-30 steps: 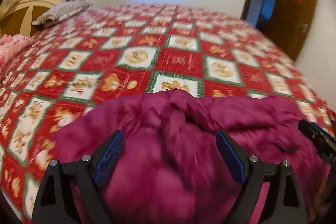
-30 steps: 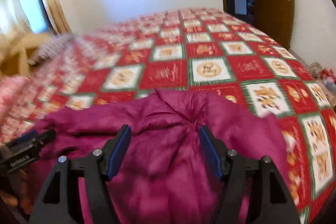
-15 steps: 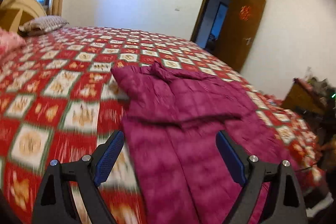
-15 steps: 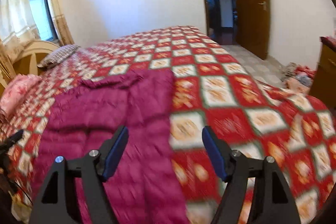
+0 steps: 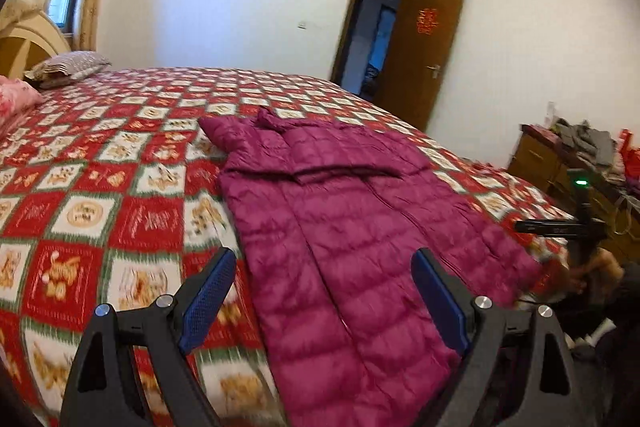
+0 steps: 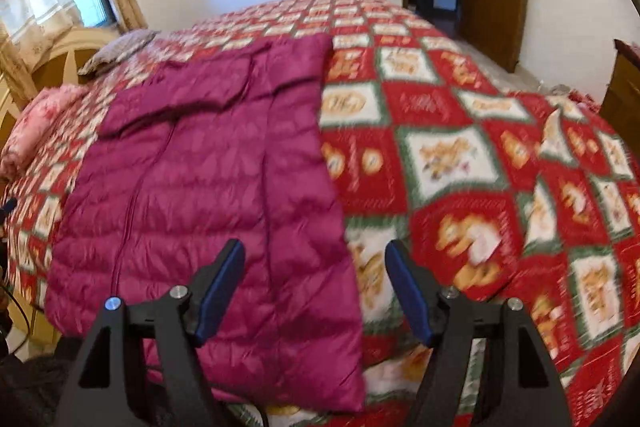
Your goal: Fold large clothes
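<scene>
The left gripper (image 5: 320, 303) hangs with its blue-padded jaws spread wide and nothing between them, just above the near hem of the magenta quilted down jacket (image 5: 352, 219), over the jacket's left edge. The right gripper (image 6: 316, 291) also has its jaws parted and grips nothing, poised over the jacket's (image 6: 208, 187) right edge near the hem. The jacket lies flat and lengthwise on the bed with the red, white and green checked bedspread (image 5: 100, 187), collar at the far end, sleeves folded across the chest, hem hanging slightly over the near edge of the bed. Beyond the jacket's collar, to the left, a striped grey pillow (image 5: 68, 69) and a pink pillow (image 6: 36, 123) rest by the cream headboard (image 5: 28, 43). Right of the jacket stand an open brown wooden door (image 5: 424, 55) and a cluttered wooden dresser (image 5: 560, 163).
</scene>
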